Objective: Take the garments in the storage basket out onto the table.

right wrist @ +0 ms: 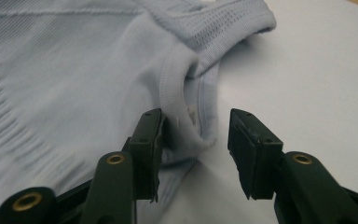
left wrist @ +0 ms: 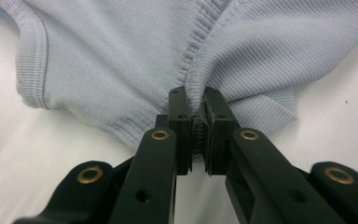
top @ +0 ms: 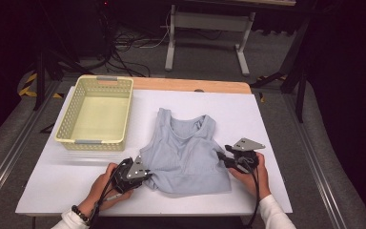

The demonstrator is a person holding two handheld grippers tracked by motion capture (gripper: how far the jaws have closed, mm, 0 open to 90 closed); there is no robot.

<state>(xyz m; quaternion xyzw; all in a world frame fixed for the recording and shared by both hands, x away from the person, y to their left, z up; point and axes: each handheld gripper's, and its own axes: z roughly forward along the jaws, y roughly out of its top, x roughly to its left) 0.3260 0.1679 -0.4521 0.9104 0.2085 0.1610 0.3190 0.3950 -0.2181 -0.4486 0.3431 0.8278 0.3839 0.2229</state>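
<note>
A light blue ribbed tank top (top: 186,152) lies flat on the white table (top: 262,124), its straps pointing away from me. My left gripper (top: 147,175) is at the top's lower left corner. In the left gripper view the jaws (left wrist: 196,100) are shut on a bunched fold of the ribbed hem (left wrist: 200,70). My right gripper (top: 220,157) is at the top's right side. In the right gripper view its jaws (right wrist: 196,123) stand apart with the rolled armhole edge (right wrist: 186,93) between them; the right pad (right wrist: 247,149) is clear of the cloth.
A pale yellow perforated basket (top: 124,109) with nothing in it stands at the table's back left. A wooden strip (top: 190,85) runs along the far edge. Beyond the table are cables and a white frame on the floor (top: 205,43).
</note>
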